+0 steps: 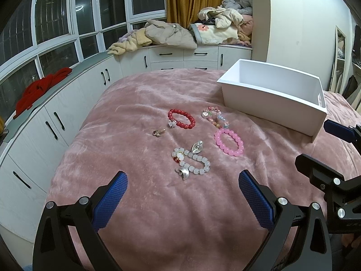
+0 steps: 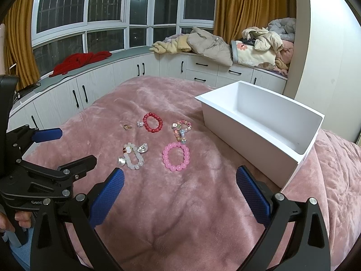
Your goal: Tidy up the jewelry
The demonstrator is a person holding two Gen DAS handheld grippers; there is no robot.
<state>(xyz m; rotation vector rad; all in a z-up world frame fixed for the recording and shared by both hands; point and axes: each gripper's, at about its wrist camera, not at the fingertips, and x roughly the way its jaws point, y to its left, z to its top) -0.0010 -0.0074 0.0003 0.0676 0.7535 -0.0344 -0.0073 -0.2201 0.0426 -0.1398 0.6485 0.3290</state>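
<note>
Jewelry lies on a pink blanket (image 1: 158, 203): a red bead bracelet (image 1: 181, 118) (image 2: 153, 122), a multicolour charm bracelet (image 1: 214, 116) (image 2: 181, 128), a pink bead bracelet (image 1: 229, 142) (image 2: 176, 156), a white bead bracelet (image 1: 191, 161) (image 2: 133, 155), silver earrings (image 1: 198, 147) (image 2: 143, 148) and small rings (image 1: 158, 132) (image 2: 127, 126). A white empty box (image 1: 270, 99) (image 2: 259, 124) stands to the right. My left gripper (image 1: 182, 194) is open, just short of the white bracelet. My right gripper (image 2: 180, 192) is open, short of the pink bracelet.
White cabinets (image 1: 56, 117) curve around the bed's left and far sides under windows. Red cloth (image 1: 40, 90) and piled clothes (image 1: 171, 33) lie on the sill. The right gripper shows at the right edge of the left wrist view (image 1: 334, 158); the left gripper shows at the left of the right wrist view (image 2: 45, 158).
</note>
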